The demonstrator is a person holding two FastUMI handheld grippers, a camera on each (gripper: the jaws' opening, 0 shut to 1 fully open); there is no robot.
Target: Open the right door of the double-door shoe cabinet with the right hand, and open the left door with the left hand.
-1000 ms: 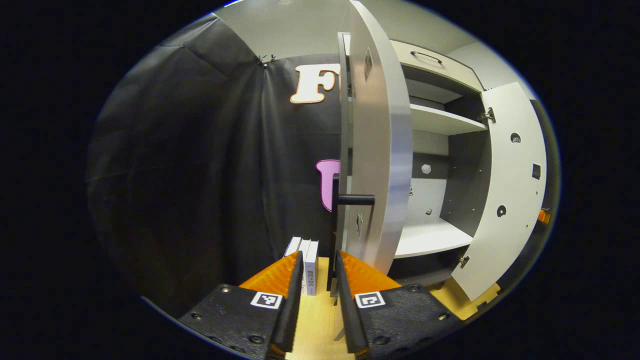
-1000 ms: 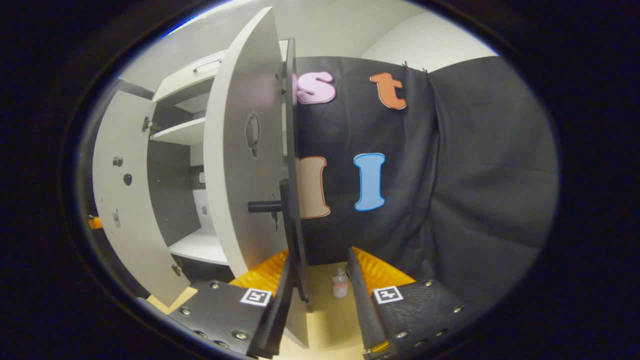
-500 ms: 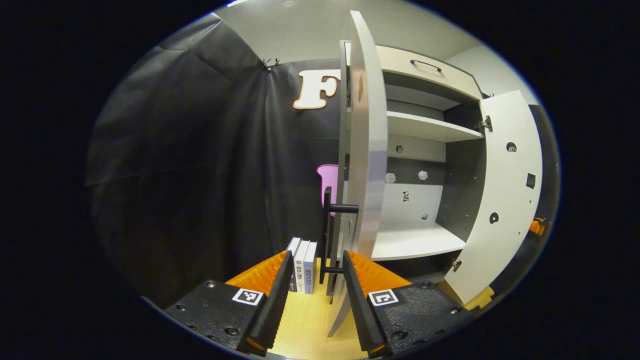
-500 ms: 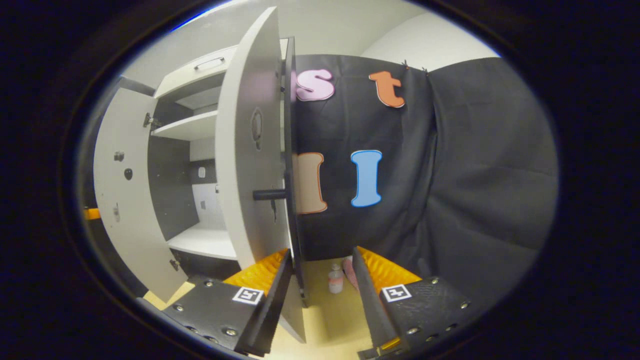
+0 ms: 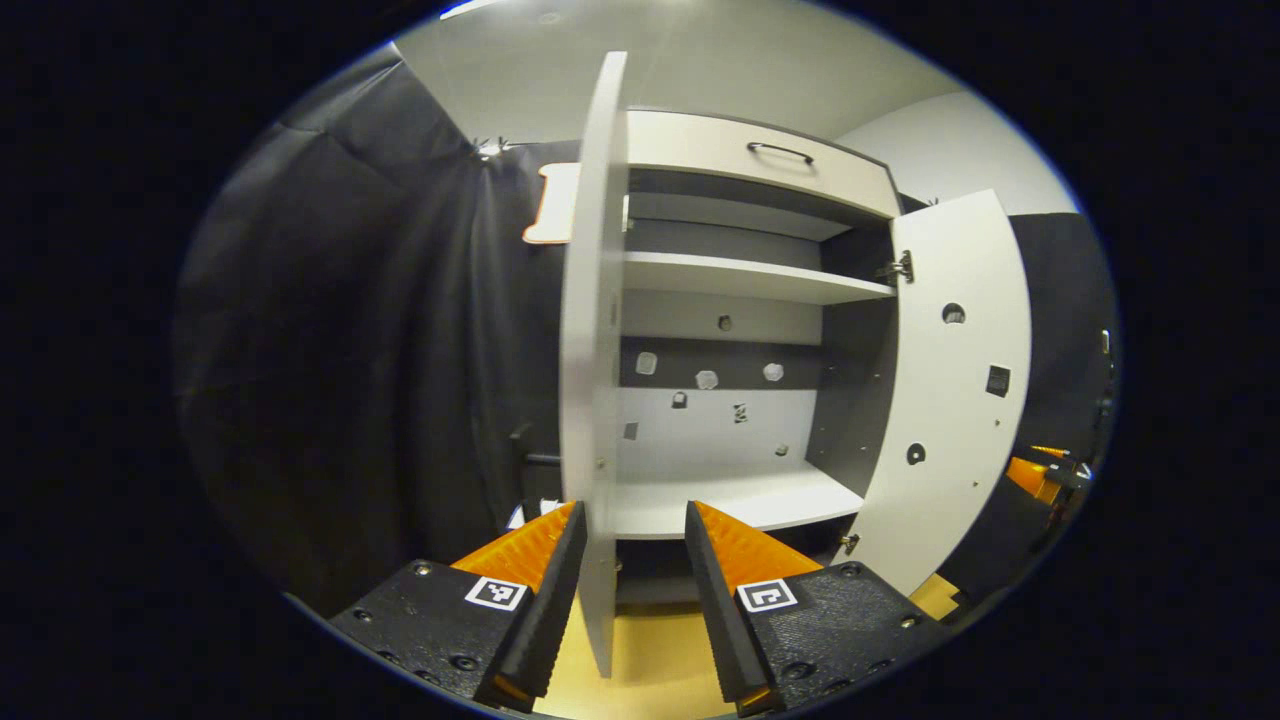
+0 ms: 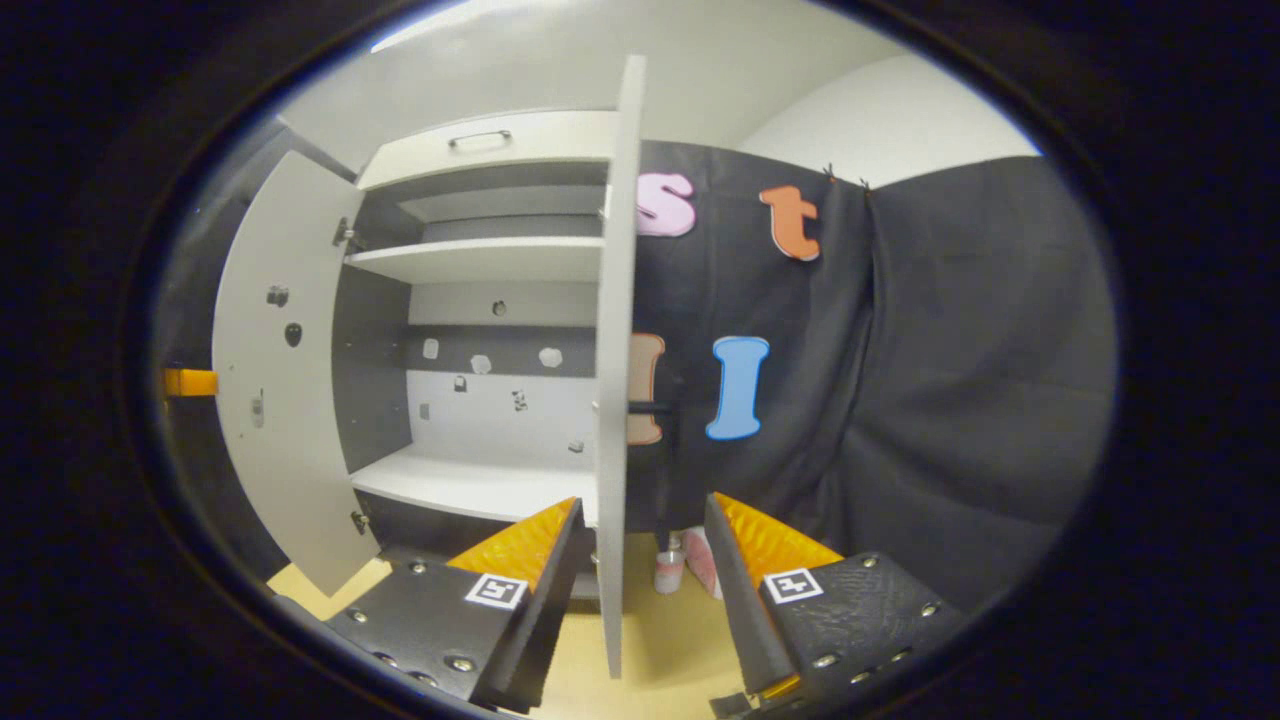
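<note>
The white shoe cabinet [image 5: 760, 155] stands with both doors swung wide, its shelves [image 5: 735, 278] bare. In the left gripper view the left door [image 5: 590, 350] shows edge-on, and its lower end hangs between the fingers of my left gripper [image 5: 630, 610], which is open. The door's black handle [image 5: 525, 457] sits on its far side, left of the edge. In the right gripper view the right door [image 6: 615, 350] is likewise edge-on between the spread fingers of my right gripper [image 6: 640, 610], and its black handle [image 6: 655, 408] pokes out to the right.
A small bottle [image 6: 668, 570] and a pink item [image 6: 702, 558] sit on the wooden floor [image 6: 660, 650] by the black cloth wall. A drawer with a dark handle [image 5: 778, 150] tops the cabinet. Each view shows the opposite door open, the right door [image 5: 950, 380] and the left door [image 6: 285, 370].
Both grippers have let go of the handles, widened and turned toward the cabinet's inside. Each door now shows edge-on, with its handle off to the outer side.
</note>
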